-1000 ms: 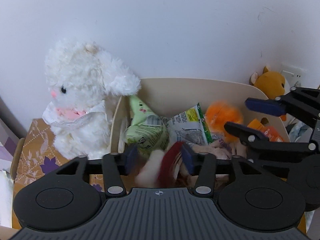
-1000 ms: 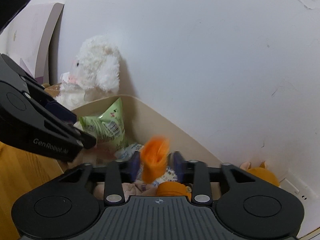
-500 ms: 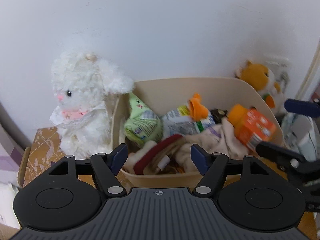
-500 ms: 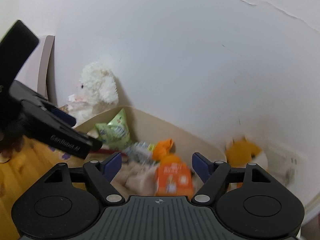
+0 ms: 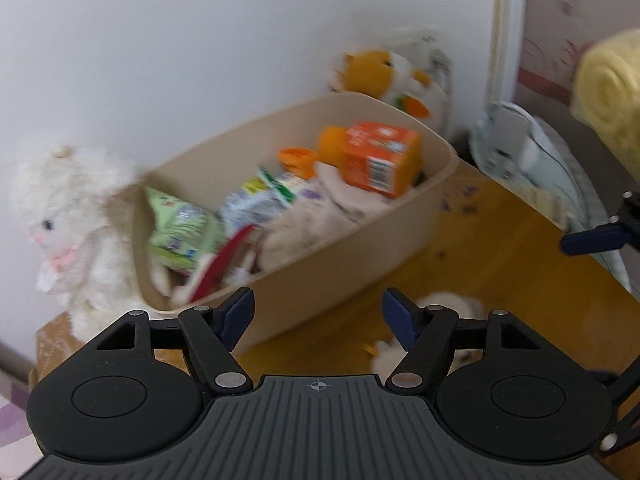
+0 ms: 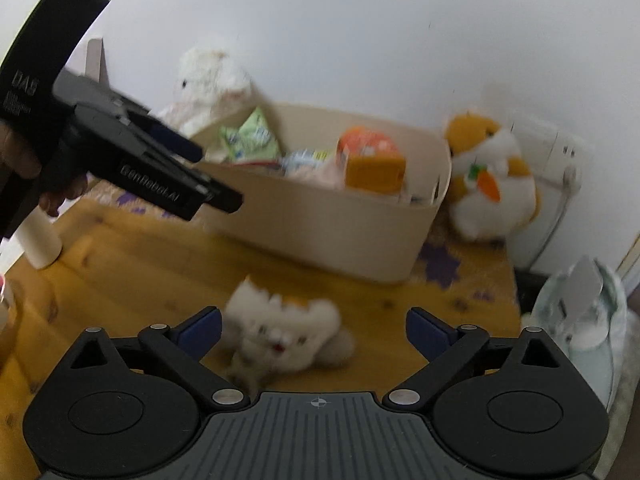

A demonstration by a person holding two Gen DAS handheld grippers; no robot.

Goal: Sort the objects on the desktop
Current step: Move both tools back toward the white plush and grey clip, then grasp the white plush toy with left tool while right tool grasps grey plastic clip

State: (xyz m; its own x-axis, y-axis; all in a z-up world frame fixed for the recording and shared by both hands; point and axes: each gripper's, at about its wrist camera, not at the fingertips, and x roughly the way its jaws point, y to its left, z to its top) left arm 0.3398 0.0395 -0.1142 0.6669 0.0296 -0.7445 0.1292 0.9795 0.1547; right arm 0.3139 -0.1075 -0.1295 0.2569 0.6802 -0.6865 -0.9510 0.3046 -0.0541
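Observation:
A beige bin (image 5: 332, 276) (image 6: 320, 236) stands on the wooden desk against the wall. It holds a green snack bag (image 5: 180, 228), an orange box (image 5: 376, 160) (image 6: 372, 166), a pink cloth (image 5: 312, 216) and a red-edged item. A small white and orange plush cat (image 6: 284, 336) lies on the desk in front of the bin, just ahead of my right gripper (image 6: 314, 330), which is open and empty. My left gripper (image 5: 318, 314) is open and empty, near the bin's front wall.
A white plush lamb (image 5: 68, 220) (image 6: 208, 80) sits left of the bin. An orange and white plush (image 5: 392, 76) (image 6: 492, 176) sits right of it by the wall. A pale green object (image 6: 580, 312) lies at the desk's right edge. A yellow roll (image 5: 612, 92) is at far right.
Both grippers have let go of their items into the bin, opened and pulled back from it. The plush cat on the desk has come into view.

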